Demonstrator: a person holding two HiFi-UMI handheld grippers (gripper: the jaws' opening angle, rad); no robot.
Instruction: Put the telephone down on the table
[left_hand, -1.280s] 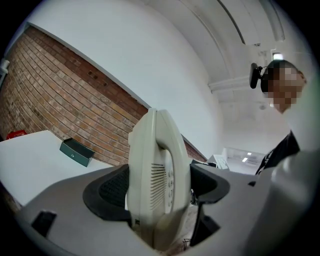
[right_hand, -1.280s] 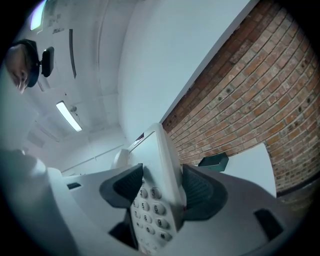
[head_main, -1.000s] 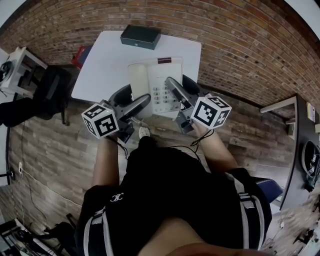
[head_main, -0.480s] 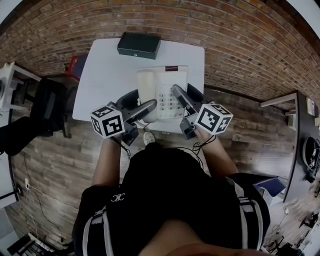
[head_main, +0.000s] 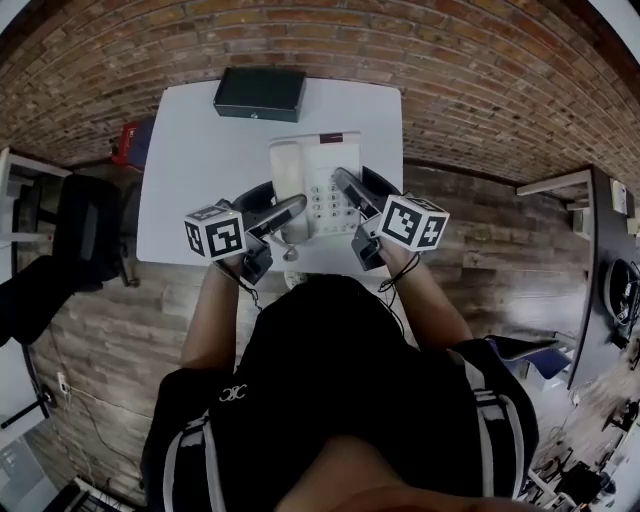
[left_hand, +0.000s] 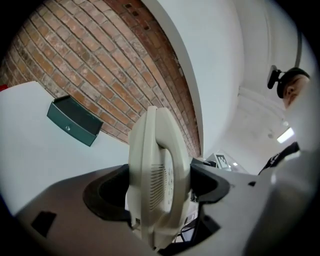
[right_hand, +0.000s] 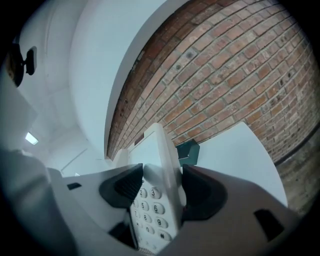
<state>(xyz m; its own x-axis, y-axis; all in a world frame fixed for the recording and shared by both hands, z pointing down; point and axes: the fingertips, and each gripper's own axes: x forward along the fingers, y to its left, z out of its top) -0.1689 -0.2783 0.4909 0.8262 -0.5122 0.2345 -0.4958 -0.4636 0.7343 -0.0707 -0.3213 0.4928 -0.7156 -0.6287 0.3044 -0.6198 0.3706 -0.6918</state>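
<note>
Looking down in the head view, I have the telephone (head_main: 318, 178) pinched from both sides: my left tool (head_main: 292, 210) takes its handset edge and my right tool (head_main: 342, 182) its keypad edge. It sits over the white table (head_main: 200, 180), on my side of the dark box (head_main: 259, 93), with its long axis pointing toward that box. I cannot tell whether it touches the table.

In the left gripper view, the jaws are clenched on the telephone's edge, with the box well apart ahead.

In the right gripper view, the jaws grip across the keypad side, and the box peeks from behind the telephone's far end.

I judge the move to be straight down, with the box out of the way.
</note>
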